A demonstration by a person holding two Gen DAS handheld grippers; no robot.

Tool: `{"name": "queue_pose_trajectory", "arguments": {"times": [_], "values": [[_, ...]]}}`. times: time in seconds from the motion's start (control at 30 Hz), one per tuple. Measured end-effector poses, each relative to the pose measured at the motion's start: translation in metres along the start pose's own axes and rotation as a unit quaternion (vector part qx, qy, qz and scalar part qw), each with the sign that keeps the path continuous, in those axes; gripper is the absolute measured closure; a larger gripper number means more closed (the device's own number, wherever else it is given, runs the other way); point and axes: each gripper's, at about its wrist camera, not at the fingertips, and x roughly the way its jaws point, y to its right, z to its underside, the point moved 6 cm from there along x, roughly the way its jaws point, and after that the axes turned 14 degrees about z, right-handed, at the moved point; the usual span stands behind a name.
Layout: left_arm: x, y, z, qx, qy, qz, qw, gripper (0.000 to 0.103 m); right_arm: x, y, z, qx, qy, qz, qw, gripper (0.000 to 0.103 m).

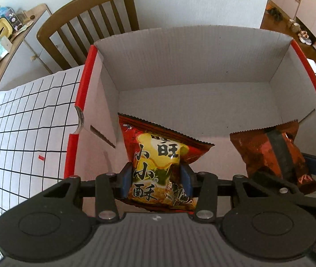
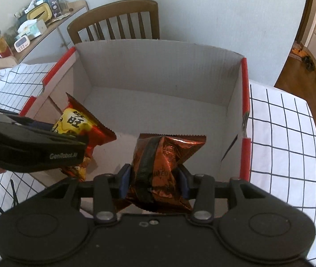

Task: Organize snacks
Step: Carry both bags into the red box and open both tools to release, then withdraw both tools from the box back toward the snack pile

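Snack packets hang inside a white cardboard box point(image 1: 180, 62) with red-edged sides, one in each hand-held gripper. At left, the left gripper point(image 1: 157, 178) has its blue pads pressed on the lower half of a red and yellow snack packet point(image 1: 160, 155), jaws part-way closed around the pinched waist. That packet stands roughly upright, its long axis running from the gripper up toward the box's far wall, its serrated top seam pointing away and tilted down to the right; the printed front faces the left wrist camera. At right, the right gripper point(image 2: 154, 178) clamps a copper-brown foil packet point(image 2: 162, 160) the same way, jaws narrowed on its middle. This one also stands on end, serrated seam at the far end, a dark vertical band and its back seam facing the right wrist camera. Both packets sit within the box's walls, near its front side, well apart from each other. Whether either touches the floor of the box cannot be told. No other item shows on the visible box floor. The box rests on a white tablecloth point(image 2: 287, 133) with a black grid, a wooden chair point(image 1: 91, 22) standing beyond its far wall.
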Motion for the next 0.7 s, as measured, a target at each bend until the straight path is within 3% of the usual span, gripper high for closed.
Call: {"name": "queue_pose_trajectory", "arguments": {"times": [0.2, 0.47, 0.7], "values": [[-0.008, 0.001, -0.003, -0.007, 0.011, 0.001, 0.9999, 0.049, -0.003, -0.002, -0.001, -0.006, 0.004, 0.006, 1.000, 0.056], [-0.037, 0.001, -0.002, -0.005, 0.039, 0.013, 0.9991, 0.047, -0.023, 0.001, -0.005, 0.005, 0.028, 0.009, 1.000, 0.039], [-0.071, 0.007, 0.004, 0.004, 0.067, 0.016, 0.9976, 0.047, -0.051, 0.005, -0.004, 0.018, 0.048, 0.002, 0.999, 0.037]]}}
